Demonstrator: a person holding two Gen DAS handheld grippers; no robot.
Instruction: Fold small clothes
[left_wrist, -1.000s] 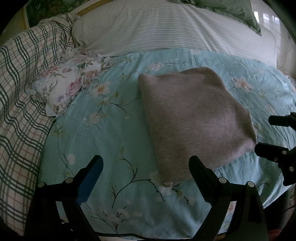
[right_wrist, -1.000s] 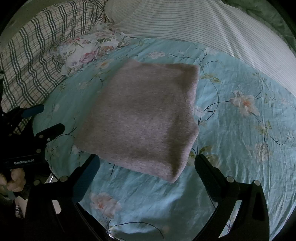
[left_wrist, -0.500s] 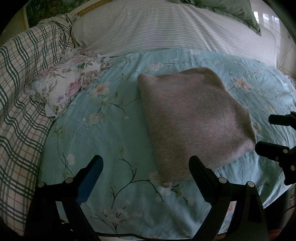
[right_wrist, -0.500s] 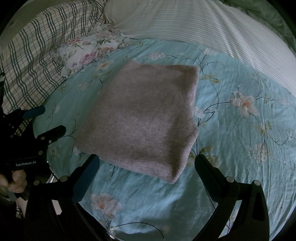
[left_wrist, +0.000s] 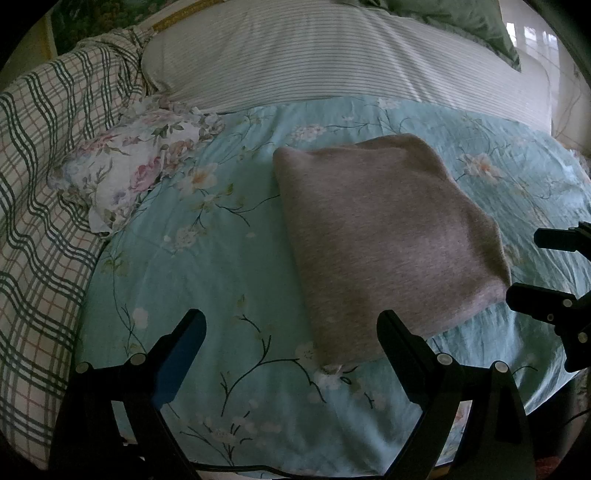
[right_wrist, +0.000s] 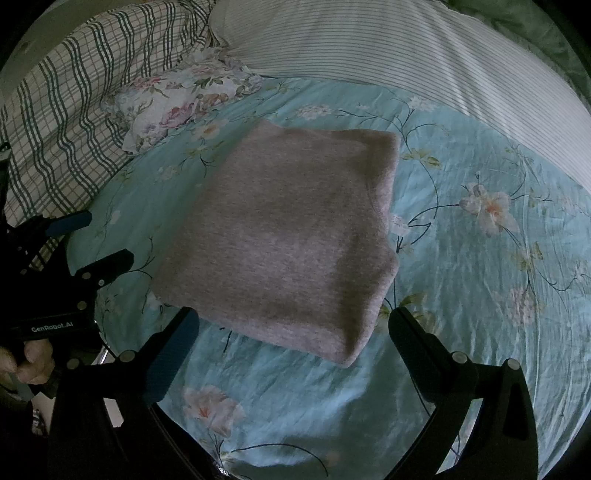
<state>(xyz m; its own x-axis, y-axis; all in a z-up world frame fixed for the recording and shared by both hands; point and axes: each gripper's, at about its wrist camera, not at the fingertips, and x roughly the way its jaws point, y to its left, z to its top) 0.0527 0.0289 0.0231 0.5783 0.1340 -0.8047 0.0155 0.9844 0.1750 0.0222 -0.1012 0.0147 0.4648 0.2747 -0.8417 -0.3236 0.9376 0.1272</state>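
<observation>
On the bed's floral sheet the folded grey garment lies square; both my left tool and right tool hang spread and empty, so I'd just press its near edge flat.

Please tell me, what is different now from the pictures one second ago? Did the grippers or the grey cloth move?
Nothing has visibly changed. The folded grey cloth lies in the same place on the blue flowered sheet, and the left gripper and right gripper hang open near it as before, holding nothing.
</observation>
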